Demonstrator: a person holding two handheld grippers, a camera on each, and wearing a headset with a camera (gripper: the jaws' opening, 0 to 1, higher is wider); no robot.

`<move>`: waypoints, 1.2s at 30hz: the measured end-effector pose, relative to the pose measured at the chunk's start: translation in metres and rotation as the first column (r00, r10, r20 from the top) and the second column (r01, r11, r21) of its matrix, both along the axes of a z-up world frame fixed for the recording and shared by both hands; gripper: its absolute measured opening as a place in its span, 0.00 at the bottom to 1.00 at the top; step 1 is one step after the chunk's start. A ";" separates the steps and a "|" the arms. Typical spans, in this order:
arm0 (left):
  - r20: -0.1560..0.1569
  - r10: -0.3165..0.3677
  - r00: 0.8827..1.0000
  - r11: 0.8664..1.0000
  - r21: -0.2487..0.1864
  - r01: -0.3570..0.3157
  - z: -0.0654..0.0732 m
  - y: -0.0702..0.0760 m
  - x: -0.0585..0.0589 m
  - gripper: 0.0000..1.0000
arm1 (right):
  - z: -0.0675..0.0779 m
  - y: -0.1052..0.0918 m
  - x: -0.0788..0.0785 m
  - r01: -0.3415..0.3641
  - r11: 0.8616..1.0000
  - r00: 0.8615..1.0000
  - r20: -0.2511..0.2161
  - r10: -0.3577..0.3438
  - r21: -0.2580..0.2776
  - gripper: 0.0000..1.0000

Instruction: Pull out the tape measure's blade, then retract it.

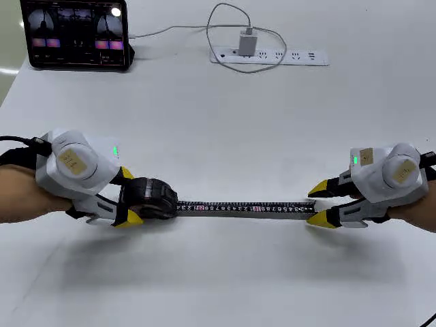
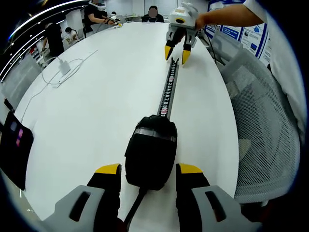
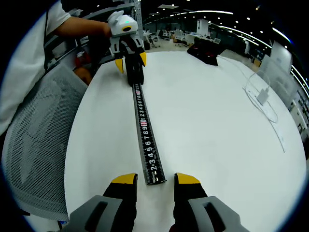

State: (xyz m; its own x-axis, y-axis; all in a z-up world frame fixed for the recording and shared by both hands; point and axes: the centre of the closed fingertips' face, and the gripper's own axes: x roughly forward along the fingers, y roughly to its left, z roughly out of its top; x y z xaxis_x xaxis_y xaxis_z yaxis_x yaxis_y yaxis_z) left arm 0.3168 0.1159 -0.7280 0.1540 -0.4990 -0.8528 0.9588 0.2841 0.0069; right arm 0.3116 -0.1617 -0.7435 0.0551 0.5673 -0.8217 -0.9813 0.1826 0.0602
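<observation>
When judging progress, start from the black, rounded plastic tape measure case (image 1: 151,198), resting on the white tabletop (image 1: 204,122) at the left of the head view. Follow its dark, numbered metal blade (image 1: 245,206), drawn well out of the case and lying flat, straight across to the right. Find the left hand-held gripper (image 1: 129,196) closed around the case, jaws against both its sides. Find the right hand-held gripper (image 1: 317,204) with jaws parted, straddling the blade's free end without pinching it, with bare tabletop visible either side of the tip in the right gripper view. Count the pull-out as apparently done; reckon the retraction as wholly left to do. Farther back, note a white power strip (image 1: 272,56) with a plugged-in charger and a dark tablet (image 1: 75,33) with a lit screen.
</observation>
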 end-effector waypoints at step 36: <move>0.122 0.168 0.978 0.962 -0.238 -0.135 0.051 0.001 -0.009 0.48 | 0.033 0.008 -0.014 0.170 0.978 0.982 0.065 -0.179 0.120 0.49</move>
